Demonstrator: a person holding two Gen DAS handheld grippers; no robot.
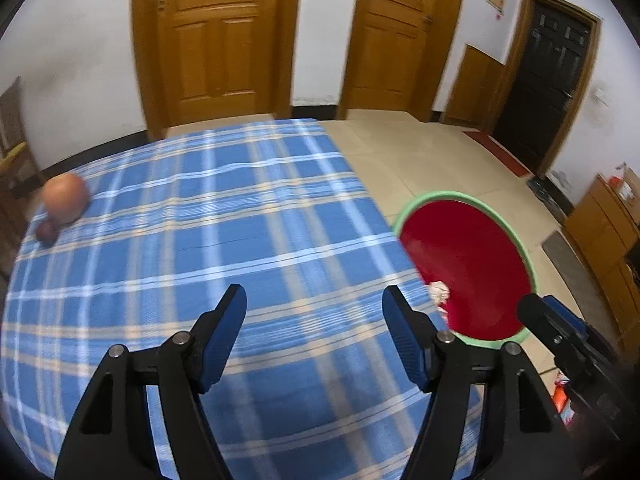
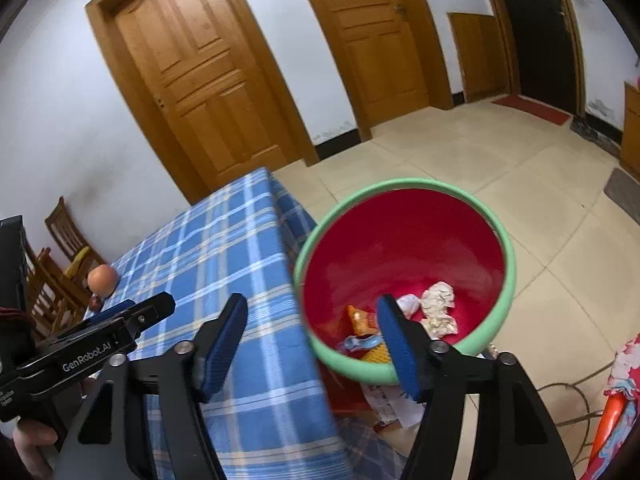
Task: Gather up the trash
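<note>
Both the left tongs (image 1: pixel 314 300) and the right tongs (image 2: pixel 312 310) gape wide, holding nothing. Crumpled white paper (image 2: pixel 440 308) and orange wrappers (image 2: pixel 362 320) lie inside the green-rimmed red plastic basin (image 2: pixel 460 196) (just beside the blue plaid-covered desk (image 1: pixel 200 220)).

Left wrist cam sits low over the checked tablecloth (image 1: pixel 208 240), looking forward along its fingers toward the far wall and two wooden doors (image 1: pixel 218 36); bin (image 1: pixel 464 268) sits at right edge, partly cut by the table. Right wrist cam is tilted, near the table's right edge, looking down into the bin (image 2: pixel 404 264) from close. Shared: tablecloth (image 2: pixel 224 248), bin, doors (image 2: pixel 200 76), egg-shaped object (image 1: pixel 66 196) (image 2: pixel 102 278) at the far-left corner. Each cam catches the other gripper at frame edge.
</note>
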